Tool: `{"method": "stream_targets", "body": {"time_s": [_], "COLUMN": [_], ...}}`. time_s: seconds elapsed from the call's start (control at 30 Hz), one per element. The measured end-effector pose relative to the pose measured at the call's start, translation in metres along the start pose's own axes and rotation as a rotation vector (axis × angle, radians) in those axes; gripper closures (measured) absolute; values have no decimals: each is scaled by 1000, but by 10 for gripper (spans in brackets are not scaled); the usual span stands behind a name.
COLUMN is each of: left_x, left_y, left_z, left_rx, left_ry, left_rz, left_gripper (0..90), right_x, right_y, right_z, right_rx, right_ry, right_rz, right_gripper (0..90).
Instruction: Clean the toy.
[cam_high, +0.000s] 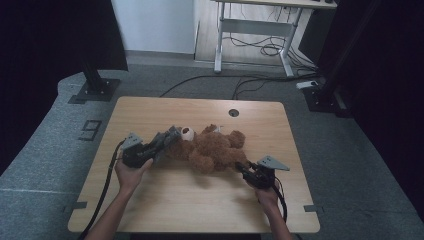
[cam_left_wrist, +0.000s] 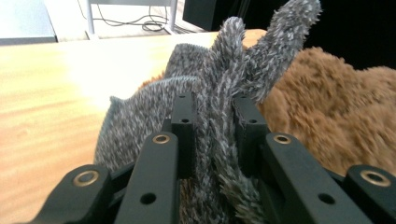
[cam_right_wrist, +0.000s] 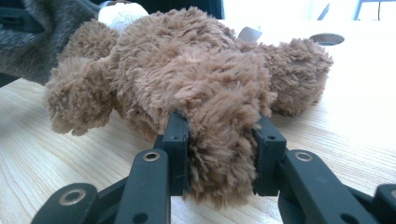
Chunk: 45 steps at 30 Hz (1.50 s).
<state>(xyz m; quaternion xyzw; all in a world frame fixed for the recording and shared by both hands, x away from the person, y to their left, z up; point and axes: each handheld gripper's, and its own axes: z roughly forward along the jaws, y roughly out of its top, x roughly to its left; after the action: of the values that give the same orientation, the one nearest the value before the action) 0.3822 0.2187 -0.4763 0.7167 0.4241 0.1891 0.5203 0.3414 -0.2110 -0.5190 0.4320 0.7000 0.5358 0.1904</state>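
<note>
**Two tongs hold a teddy bear and a grey cloth on the tabletop**

A brown teddy bear (cam_high: 212, 148) lies on its side in the middle of the wooden tabletop (cam_high: 150, 200). At its head, in the centre left of the high view, there is a grey fuzzy cloth (cam_high: 167, 140), perhaps a small knitted garment.

The left tongs (cam_high: 159, 145) are closed narrowly on a fold of the grey cloth (cam_left_wrist: 219, 107); in the left gripper view the fabric is squeezed between the two black jaws. The right tongs (cam_high: 244, 169) are closed on one furry limb of the teddy bear (cam_right_wrist: 219, 154), probably a leg, and the plush bulges out between the jaws.

What could go wrong, as a judgement: both grips are on soft, loose material. If the two hands pull apart too quickly, the fur may slip out of the right tongs. The left tongs hold only a thin fold, so the cloth may escape or stretch. A pull from one side alone could also drag the bear across the smooth wood.

The tabletop is light wood with a round cable hole (cam_high: 233, 112) near its far edge. Around it is grey carpet (cam_high: 45, 150), with black stands at both sides, and in the upper part of the frame a white desk frame (cam_high: 250, 30) with loose cables on the floor.
</note>
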Motion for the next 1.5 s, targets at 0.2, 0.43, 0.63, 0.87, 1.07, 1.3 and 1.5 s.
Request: {"method": "stream_targets", "body": {"time_s": [0.2, 0.43, 0.63, 0.87, 1.07, 1.3, 1.5], "left_x": [-3, -12, -11, -12, -11, -11, -15], "left_y": [16, 6, 1, -3, -6, -9, -11], "left_z": [20, 42, 39, 38, 36, 34, 25], "left_rx": [39, 132, 138, 138, 137, 147, 138], "left_ry": [-7, -51, -70, -74, -79, -88, -104], "left_rz": [14, 32, 19, 15, 7, 6, -4], "left_gripper": [738, 729, 733, 735, 735, 735, 736], "right_x": [0, 1, 3, 9, 13, 12, 15], "right_y": [0, 0, 19, 67, 84, 61, 42], "right_z": [1, 1, -11, 0, 51, 78, 75], "right_rx": [1, 8, -55, -26, 137, 227, 231], "right_ry": [1, 7, -6, -6, 18, 69, 105], "right_rz": [-1, -14, -7, -22, -40, 22, 27], "right_gripper": [649, 587, 360, 307, 275, 279, 397]}}
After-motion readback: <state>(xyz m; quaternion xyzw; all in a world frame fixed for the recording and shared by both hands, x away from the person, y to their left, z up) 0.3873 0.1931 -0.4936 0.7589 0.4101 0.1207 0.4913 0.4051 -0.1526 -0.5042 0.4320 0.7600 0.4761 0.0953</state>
